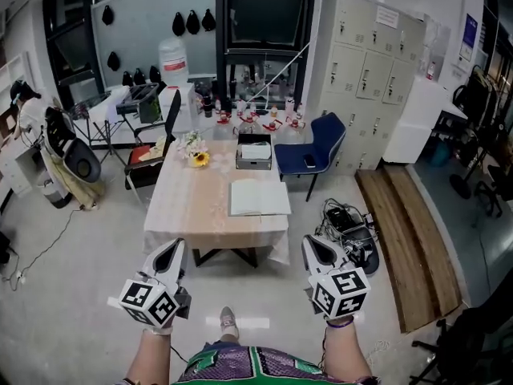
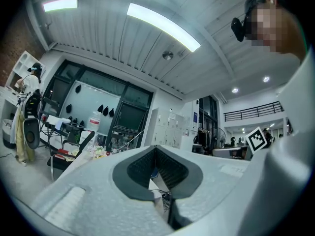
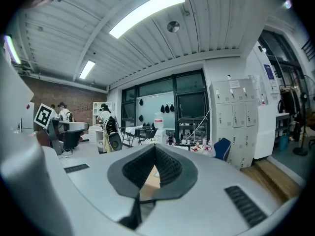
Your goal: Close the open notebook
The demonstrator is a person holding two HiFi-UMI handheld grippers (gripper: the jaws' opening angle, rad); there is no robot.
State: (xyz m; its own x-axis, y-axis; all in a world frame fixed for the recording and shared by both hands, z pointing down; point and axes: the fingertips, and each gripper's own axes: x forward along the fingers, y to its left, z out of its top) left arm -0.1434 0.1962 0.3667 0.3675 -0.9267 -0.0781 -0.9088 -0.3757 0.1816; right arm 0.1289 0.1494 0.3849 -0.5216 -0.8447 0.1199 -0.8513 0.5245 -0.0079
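Open notebook (image 1: 258, 197) lies on the surface (image 1: 192, 207) at twelve o'clock, well apart from both; left gripper (image 1: 171, 255) at seven, right gripper (image 1: 319, 251) at five, fingers clenched, empty.

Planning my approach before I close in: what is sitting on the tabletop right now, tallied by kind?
Open notebook: 1
Flower bunch: 1
Dark box: 1
Total: 3
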